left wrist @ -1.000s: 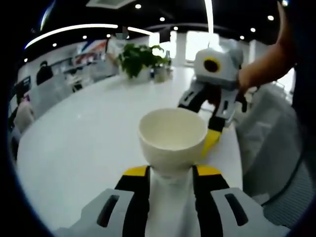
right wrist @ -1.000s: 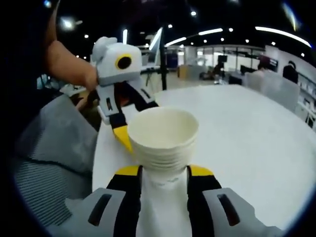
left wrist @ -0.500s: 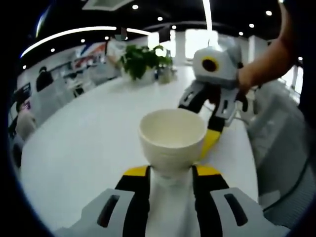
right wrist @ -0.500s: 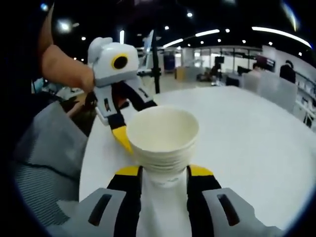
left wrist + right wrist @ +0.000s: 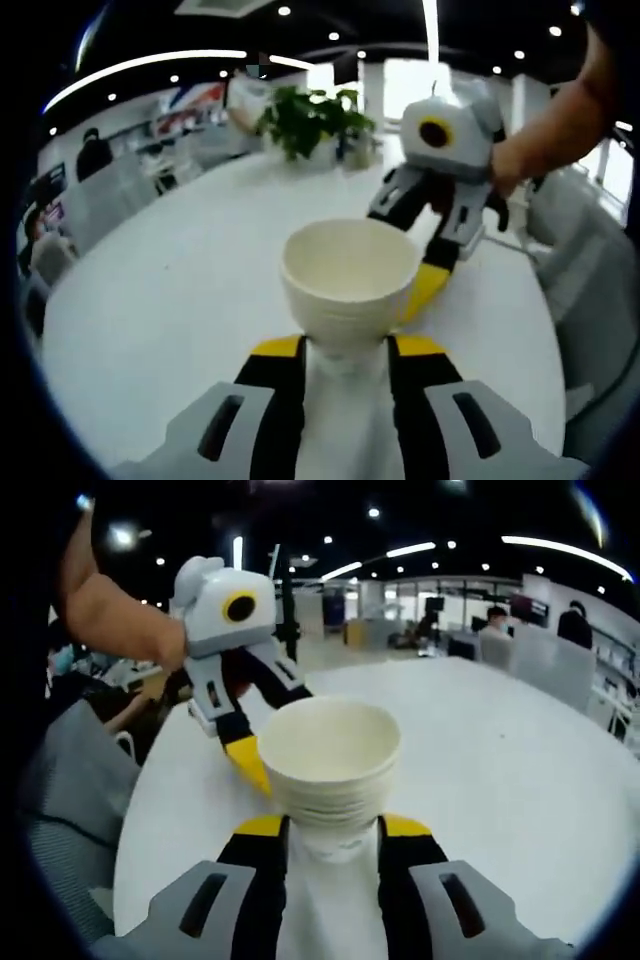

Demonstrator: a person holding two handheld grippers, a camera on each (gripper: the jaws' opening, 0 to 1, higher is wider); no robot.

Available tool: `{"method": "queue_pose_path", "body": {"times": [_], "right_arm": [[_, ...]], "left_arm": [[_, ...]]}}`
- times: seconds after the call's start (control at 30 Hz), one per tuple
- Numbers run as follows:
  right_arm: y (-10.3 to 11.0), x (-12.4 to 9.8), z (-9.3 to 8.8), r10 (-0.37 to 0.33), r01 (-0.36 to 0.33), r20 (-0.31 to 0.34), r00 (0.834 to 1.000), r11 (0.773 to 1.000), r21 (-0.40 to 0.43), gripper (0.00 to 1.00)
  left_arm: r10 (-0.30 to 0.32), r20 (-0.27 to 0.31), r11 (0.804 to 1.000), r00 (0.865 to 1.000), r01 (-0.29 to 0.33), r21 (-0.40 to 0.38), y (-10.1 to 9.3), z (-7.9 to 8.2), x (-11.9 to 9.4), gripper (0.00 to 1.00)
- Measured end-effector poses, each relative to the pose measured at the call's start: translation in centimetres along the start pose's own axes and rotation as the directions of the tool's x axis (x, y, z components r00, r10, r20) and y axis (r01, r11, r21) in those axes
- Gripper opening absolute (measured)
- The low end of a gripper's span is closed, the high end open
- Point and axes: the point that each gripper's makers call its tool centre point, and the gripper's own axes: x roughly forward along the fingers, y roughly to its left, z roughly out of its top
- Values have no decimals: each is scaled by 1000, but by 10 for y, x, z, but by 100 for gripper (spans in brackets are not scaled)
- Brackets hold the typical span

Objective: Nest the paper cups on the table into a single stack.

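A stack of white paper cups [image 5: 349, 275] stands upright, mouth up, between my left gripper's [image 5: 345, 350] yellow-tipped jaws, which are shut on its lower part. From the far right, my right gripper [image 5: 420, 270] reaches the same stack; one yellow fingertip [image 5: 425, 288] lies against the cup's side and the other is hidden behind it. In the right gripper view the stack [image 5: 330, 755] shows several nested rims, with my right gripper [image 5: 335, 828] shut on it. The left gripper [image 5: 250, 760] comes in from the left, its yellow fingertip [image 5: 248, 764] at the stack's side.
A large white table [image 5: 150, 290] lies under the cups and stretches away [image 5: 520, 780]. A potted plant [image 5: 305, 120] stands at its far end. Grey chairs [image 5: 585, 290] [image 5: 70, 820] line the near edge. A person's hands [image 5: 520, 165] [image 5: 120, 620] hold the grippers.
Both views have swung a little, so more table shows. The cups and both grippers keep the same places relative to each other.
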Motion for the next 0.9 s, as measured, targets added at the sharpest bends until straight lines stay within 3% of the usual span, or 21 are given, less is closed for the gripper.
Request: {"method": "queue_pose_path", "body": {"times": [0.4,0.7,0.73,0.9], "right_arm": [[-52,19,18,-17,15,26,1000,999,43,30],[-60,29,6,-23,23,-1,1000,998,51,30],[-62,28,8,-33,32,20,999,998,62,30],[-64,29,10,-41,40,18,999,997,70,30]], "left_arm": [[31,41,998,999,-29,-48,55,15,14,30],[24,3,999,1000,-24,-23,62,5,26,30],[37,-2,999,999,-38,-24,64,3,28,30],[42,15,998,999,-42,-45,67,4,27,30]]}}
